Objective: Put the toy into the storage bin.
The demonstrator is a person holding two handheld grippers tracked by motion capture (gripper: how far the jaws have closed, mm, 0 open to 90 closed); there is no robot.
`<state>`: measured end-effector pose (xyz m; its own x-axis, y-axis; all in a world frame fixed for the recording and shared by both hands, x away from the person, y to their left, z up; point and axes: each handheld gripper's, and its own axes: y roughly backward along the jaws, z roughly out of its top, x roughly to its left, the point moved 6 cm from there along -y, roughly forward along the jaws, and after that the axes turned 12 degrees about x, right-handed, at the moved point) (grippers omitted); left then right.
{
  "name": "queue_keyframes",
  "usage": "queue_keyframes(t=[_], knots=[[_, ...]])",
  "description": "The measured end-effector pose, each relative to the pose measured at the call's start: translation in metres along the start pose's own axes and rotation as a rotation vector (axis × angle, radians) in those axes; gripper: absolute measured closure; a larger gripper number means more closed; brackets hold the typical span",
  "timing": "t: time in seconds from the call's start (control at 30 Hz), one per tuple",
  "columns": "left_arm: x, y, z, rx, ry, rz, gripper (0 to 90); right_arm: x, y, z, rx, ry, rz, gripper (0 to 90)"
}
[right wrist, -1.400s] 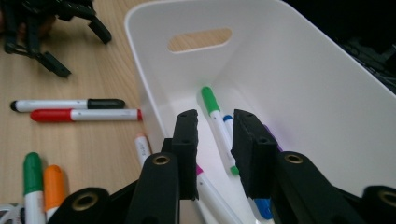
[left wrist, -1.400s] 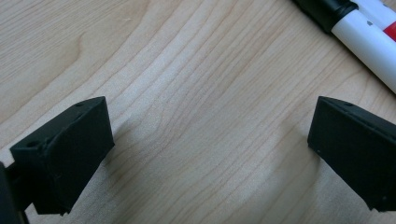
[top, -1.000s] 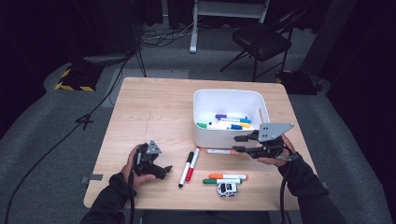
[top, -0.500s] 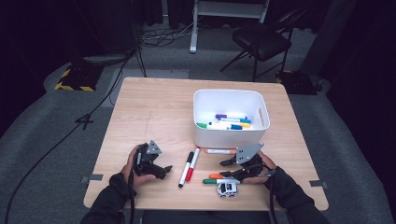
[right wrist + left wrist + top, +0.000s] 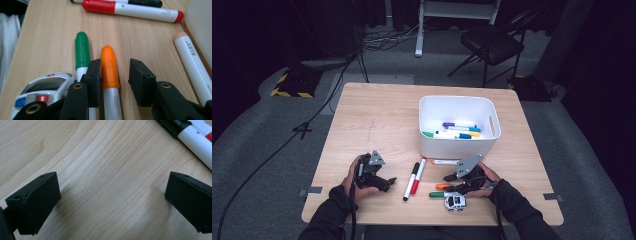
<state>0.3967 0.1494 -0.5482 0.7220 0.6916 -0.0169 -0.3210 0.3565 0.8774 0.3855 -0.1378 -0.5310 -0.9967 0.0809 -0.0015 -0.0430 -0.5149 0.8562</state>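
My right gripper point(image 5: 451, 181) is low on the table in front of the white bin point(image 5: 457, 146). In the right gripper view an orange-capped marker point(image 5: 110, 67) lies between the jaws of this gripper point(image 5: 116, 68). The left pad touches the cap and the right pad stands off it with a gap. The jaws have just been closing around it. A green-capped marker point(image 5: 82, 50) lies beside it, with a toy police car point(image 5: 47, 86) at the left. My left gripper point(image 5: 390, 183) rests open over bare wood point(image 5: 110, 195), with nothing between its jaws.
A black marker point(image 5: 410, 181) and a red marker point(image 5: 418, 176) lie side by side between the two grippers. A pink-capped marker point(image 5: 444, 162) lies against the bin's front wall. Several markers lie inside the bin. The toy car point(image 5: 455, 202) sits near the table's front edge.
My right gripper has come down and to the left from beside the bin onto the table, ending around the orange marker. The left hand has stayed still.
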Motion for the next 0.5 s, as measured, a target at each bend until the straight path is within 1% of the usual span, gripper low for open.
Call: queue_keyframes(t=[0.03, 0.13, 0.2, 0.27, 0.3, 0.33, 0.4, 0.43, 0.47, 0.5], knots=[[-0.0002, -0.0001, 0.0, 0.0, 0.001, -0.002, 0.3, -0.0013, -0.002, -0.0012, 0.012, -0.004, -0.006, 61.9], [-0.0001, -0.0001, 0.0, 0.0, 0.0, -0.002, 0.3, -0.0033, -0.0034, -0.0026, 0.007, -0.014, -0.008, 62.9], [0.0001, 0.0, 0.0, 0.0, -0.001, 0.001, 0.3, -0.0046, -0.0031, -0.003, 0.003, -0.019, -0.022, 66.9], [-0.0001, 0.0, 0.0, 0.0, 0.0, -0.001, 0.3, -0.0056, -0.0027, -0.0039, -0.003, -0.008, -0.031, 71.3], [-0.0003, -0.0002, 0.0, 0.0, 0.001, -0.005, 0.3, -0.0061, -0.0021, -0.0046, -0.003, -0.015, -0.038, 73.2], [0.0, 0.0, 0.0, 0.0, 0.0, 0.001, 0.3, -0.0068, -0.0015, -0.0051, 0.0, -0.015, -0.042, 73.8], [-0.0002, -0.0001, 0.0, 0.0, 0.0, -0.003, 0.3, -0.0071, -0.001, -0.0057, 0.001, -0.011, -0.044, 74.0], [-0.0001, -0.0001, 0.0, 0.0, 0.0, -0.001, 0.3, -0.0075, -0.0007, -0.0062, 0.002, -0.014, -0.055, 74.1], [0.0, 0.0, 0.0, 0.0, 0.0, 0.0, 0.3, -0.008, 0.0003, -0.0082, -0.007, -0.023, -0.06, 74.4], [0.0, 0.0, 0.0, 0.0, 0.0, 0.0, 0.3, -0.0082, 0.0005, -0.009, -0.012, -0.023, -0.06, 74.4]])
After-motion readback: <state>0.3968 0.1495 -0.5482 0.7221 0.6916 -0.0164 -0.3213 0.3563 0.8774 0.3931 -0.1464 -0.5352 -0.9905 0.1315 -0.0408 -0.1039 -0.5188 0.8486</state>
